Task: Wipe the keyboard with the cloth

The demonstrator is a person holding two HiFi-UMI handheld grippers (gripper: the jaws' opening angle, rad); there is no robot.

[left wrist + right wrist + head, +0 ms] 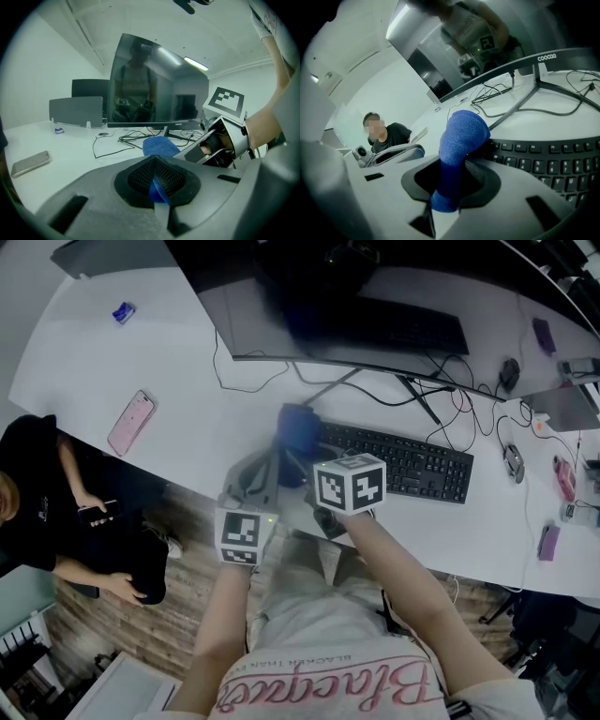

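The blue fabric cloth (298, 432) is pinched by the left hand-held gripper (158, 187) and the right hand-held gripper (446, 190), at the left end of the black keyboard (412, 463).

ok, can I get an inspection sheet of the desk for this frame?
Surface: white desk, no spills seen.
Job's things: blue cloth bunched at the left end of the black keyboard.
Clutter: pink phone, mouse, small blue item.
Grippers: left gripper and right gripper both shut on the cloth.
Cables: black wires loose below the monitor.
Surroundings: seated person beside the desk, wood floor.
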